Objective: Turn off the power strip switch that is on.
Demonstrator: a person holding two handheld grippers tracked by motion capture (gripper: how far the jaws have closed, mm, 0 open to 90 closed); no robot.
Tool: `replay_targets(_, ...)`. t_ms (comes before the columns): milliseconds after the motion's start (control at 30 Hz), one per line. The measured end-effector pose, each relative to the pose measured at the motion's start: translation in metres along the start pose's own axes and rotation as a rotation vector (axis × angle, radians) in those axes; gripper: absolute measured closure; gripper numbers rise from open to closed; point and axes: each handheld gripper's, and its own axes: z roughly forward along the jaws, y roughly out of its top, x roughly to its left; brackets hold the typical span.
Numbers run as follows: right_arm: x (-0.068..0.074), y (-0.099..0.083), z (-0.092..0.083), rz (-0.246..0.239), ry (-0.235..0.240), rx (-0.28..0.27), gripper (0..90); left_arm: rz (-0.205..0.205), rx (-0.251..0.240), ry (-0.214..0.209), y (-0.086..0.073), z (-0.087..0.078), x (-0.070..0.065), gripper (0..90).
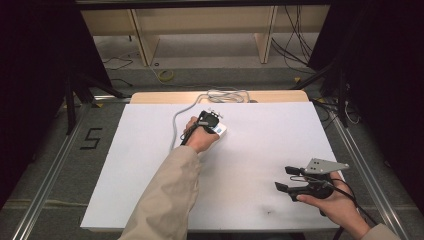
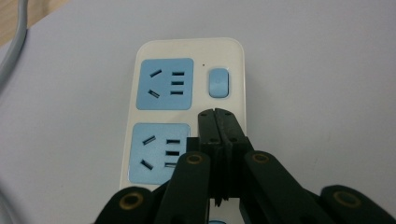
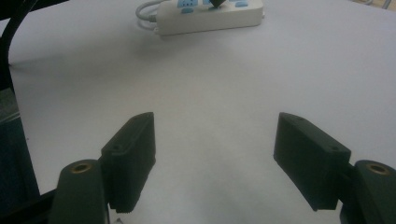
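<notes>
1. Left gripper (image 2: 215, 112) hovers over the white power strip (image 2: 187, 107), jaws pressed together, holding nothing, tips just short of the blue rocker switch (image 2: 219, 82) at their 12 o'clock.
2. The strip lies far-centre on the white table (image 1: 150, 165), its grey cable (image 1: 177, 120) trailing off toward 11 o'clock.
3. Right gripper (image 3: 215, 158) waits at 4 o'clock, jaws wide apart, empty.
4. The switch looks untouched; pressing it seems left.

Glossy plastic power strip (image 2: 187, 112); matt table (image 2: 317, 70)
</notes>
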Motion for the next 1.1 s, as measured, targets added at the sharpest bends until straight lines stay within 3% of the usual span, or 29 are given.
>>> replay_targets(1100,0.0008,0.0001,0.0002,-0.001,0.001,0.005,30.0,-0.011,0.011,0.009,0.0012,0.0014,-0.0020,90.0)
